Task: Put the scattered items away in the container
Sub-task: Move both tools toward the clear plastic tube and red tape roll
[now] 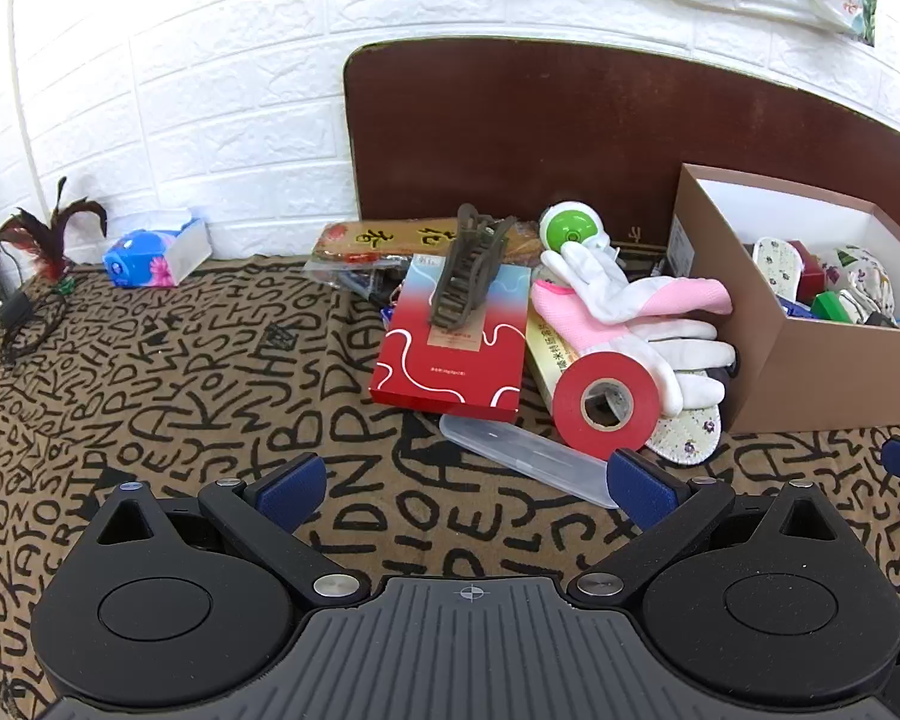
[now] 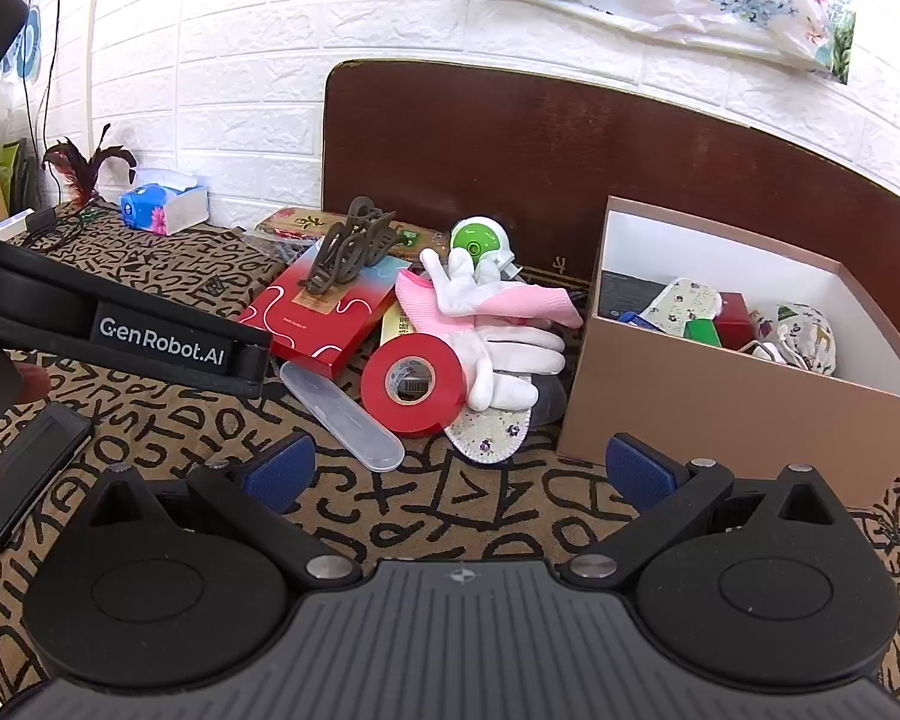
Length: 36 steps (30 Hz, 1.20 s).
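A brown cardboard box (image 1: 822,378) (image 2: 720,408) with white inside walls stands at the right and holds several small items. Left of it lies a pile: a red tape roll (image 1: 603,405) (image 2: 413,385), pink-and-white gloves (image 1: 636,312) (image 2: 498,324), a floral insole (image 1: 687,435) (image 2: 489,435), a clear plastic case (image 1: 528,459) (image 2: 342,414), a red flat box (image 1: 450,342) (image 2: 324,315) with a brown hair claw (image 1: 468,267) (image 2: 351,249) on it, and a green-and-white gadget (image 1: 570,231) (image 2: 480,246). My left gripper (image 1: 468,486) is open and empty just before the case. My right gripper (image 2: 459,471) is open and empty before the insole.
A tissue pack (image 1: 156,255) (image 2: 162,207) and a feather toy (image 1: 48,234) (image 2: 87,168) sit at the back left. A dark wooden board (image 1: 570,132) leans on the brick wall. A black phone (image 2: 30,474) lies at the left. The left gripper's body (image 2: 120,324) crosses the right wrist view.
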### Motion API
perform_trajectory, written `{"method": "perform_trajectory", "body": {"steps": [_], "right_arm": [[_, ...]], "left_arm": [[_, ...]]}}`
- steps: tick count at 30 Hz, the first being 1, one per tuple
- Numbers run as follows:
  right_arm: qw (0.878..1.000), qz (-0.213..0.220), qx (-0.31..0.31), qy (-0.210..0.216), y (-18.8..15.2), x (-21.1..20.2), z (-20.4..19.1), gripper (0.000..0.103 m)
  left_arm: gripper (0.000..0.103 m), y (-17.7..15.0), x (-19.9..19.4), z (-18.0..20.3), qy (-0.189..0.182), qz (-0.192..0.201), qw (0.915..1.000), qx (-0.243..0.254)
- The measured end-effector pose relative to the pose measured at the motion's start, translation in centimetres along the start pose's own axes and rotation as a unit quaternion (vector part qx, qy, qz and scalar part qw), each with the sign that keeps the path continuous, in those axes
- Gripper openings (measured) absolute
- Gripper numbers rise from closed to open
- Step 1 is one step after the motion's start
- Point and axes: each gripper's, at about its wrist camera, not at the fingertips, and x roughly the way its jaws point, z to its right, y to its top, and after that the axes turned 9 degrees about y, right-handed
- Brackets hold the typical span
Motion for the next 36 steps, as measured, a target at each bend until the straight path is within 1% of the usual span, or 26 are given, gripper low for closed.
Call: {"method": "perform_trajectory", "body": {"steps": [17, 28, 36], "right_arm": [[1.000, -0.011, -0.004, 0.004, 0.2, 1.1, -0.2, 0.103], [1.000, -0.025, -0.006, 0.010, 0.2, 2.5, 0.0, 0.103], [0.999, -0.041, -0.004, 0.017, 0.3, 4.1, 0.2, 0.103]], "left_arm": [[0.103, 0.5, 1.3, -0.2, -0.001, -0.018, 0.9998, -0.003], [0.103, 0.7, 2.9, -0.1, 0.000, -0.035, 0.9994, -0.002], [0.103, 0.9, 4.8, -0.3, 0.003, -0.053, 0.9986, -0.003]]}}
